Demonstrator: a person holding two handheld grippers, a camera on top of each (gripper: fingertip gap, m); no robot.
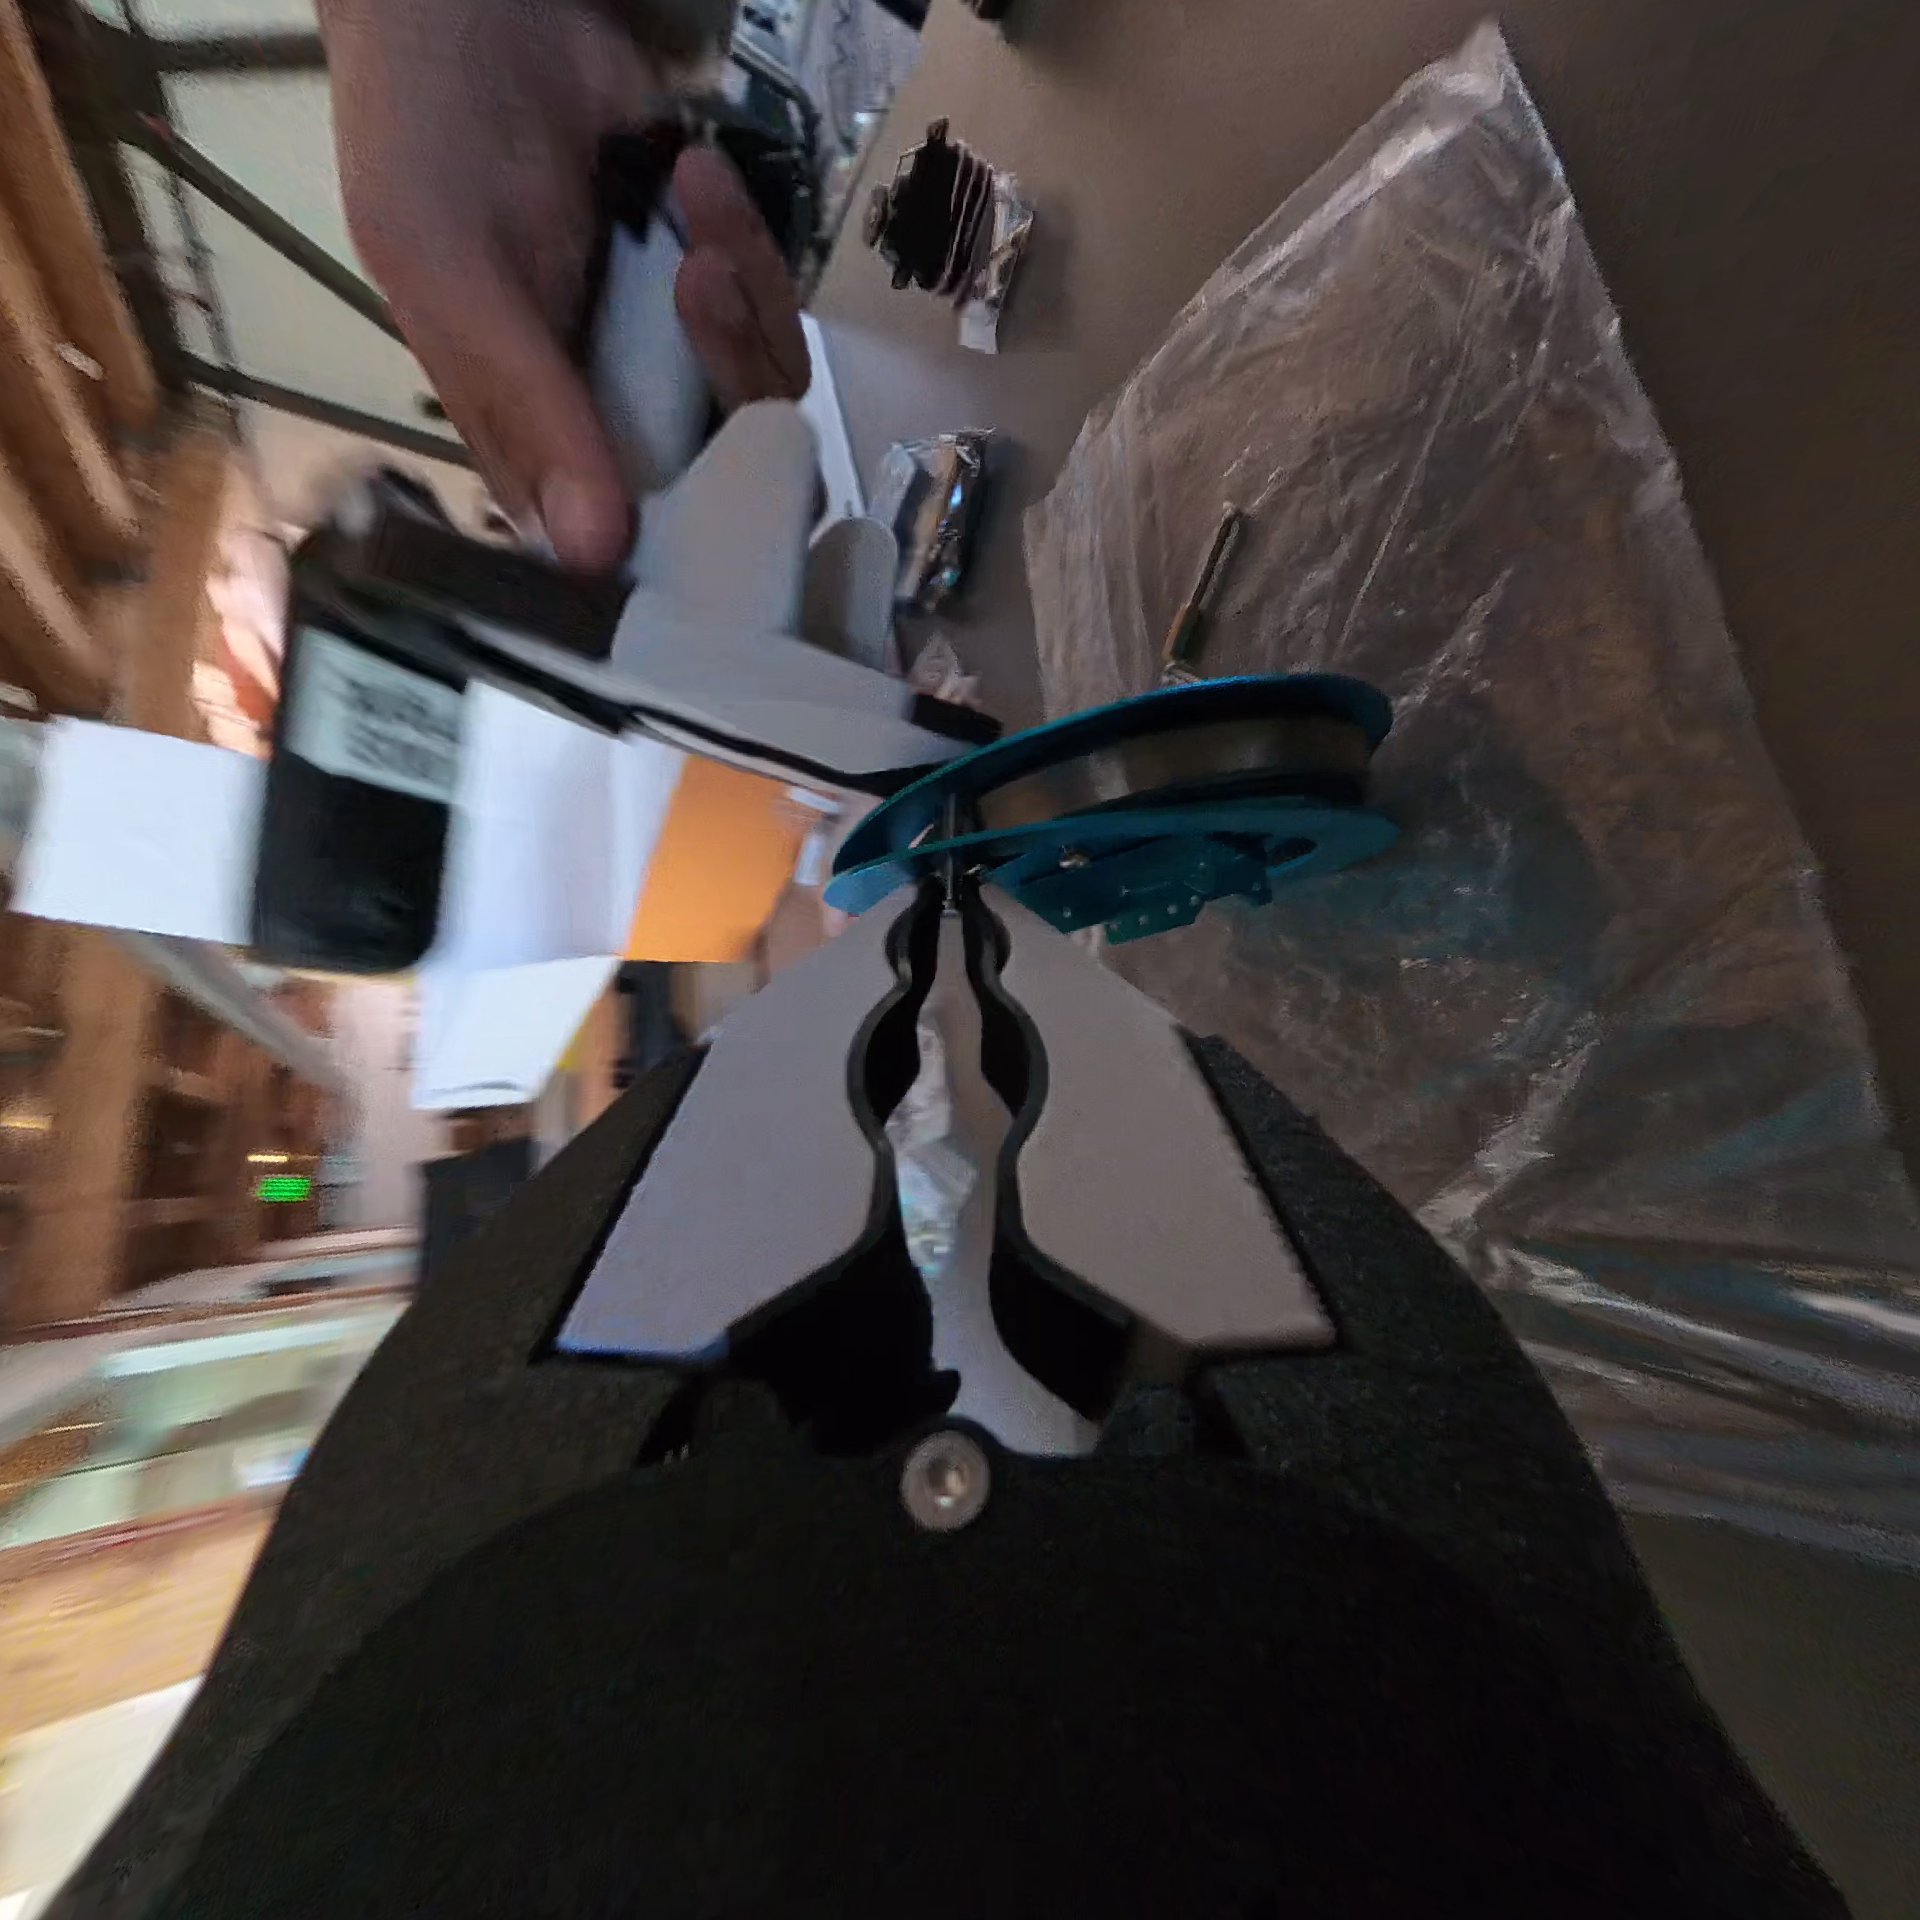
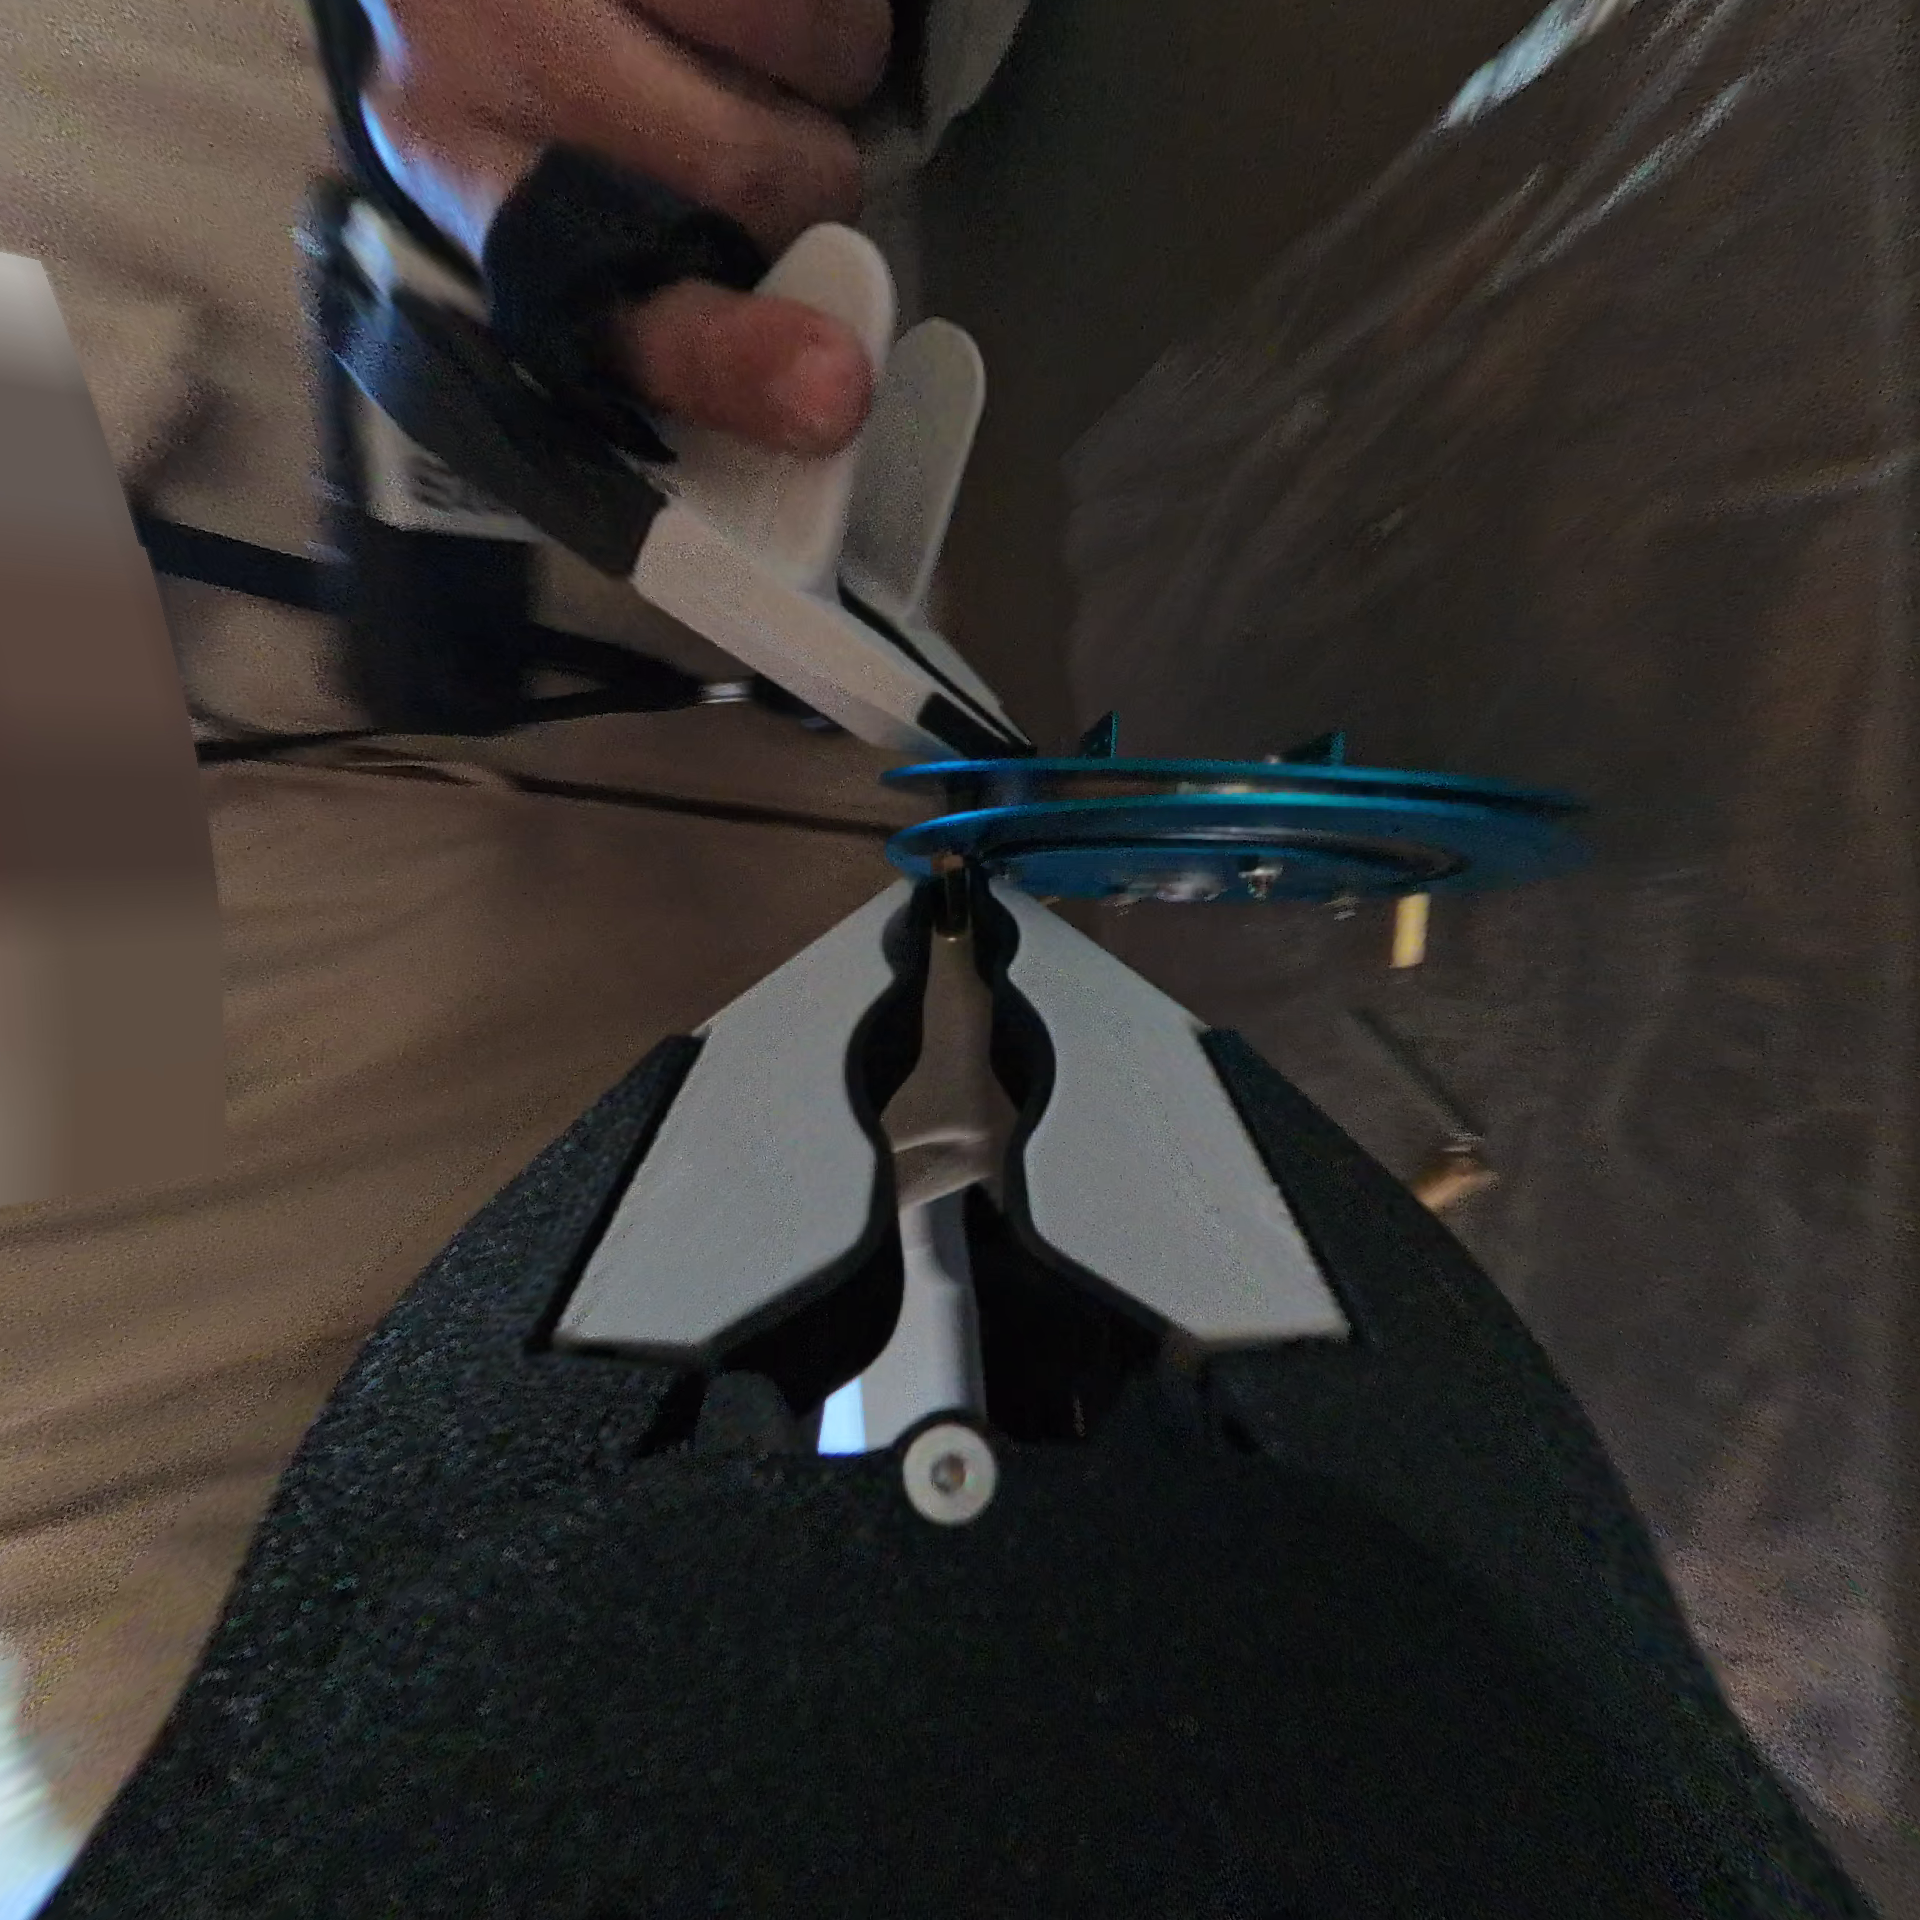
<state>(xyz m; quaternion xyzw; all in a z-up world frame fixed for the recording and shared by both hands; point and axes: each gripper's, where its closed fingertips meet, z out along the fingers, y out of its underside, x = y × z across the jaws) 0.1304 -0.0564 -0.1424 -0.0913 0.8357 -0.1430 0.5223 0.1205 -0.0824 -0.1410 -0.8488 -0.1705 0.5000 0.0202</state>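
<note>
Both claws nearly closed: left claw [image 1: 948, 904] and right claw [image 2: 954, 914] each pinching a pin on the blue stacked-disc assembly [image 1: 1143, 790], above plastic sheet [image 1: 1455, 520].
</note>
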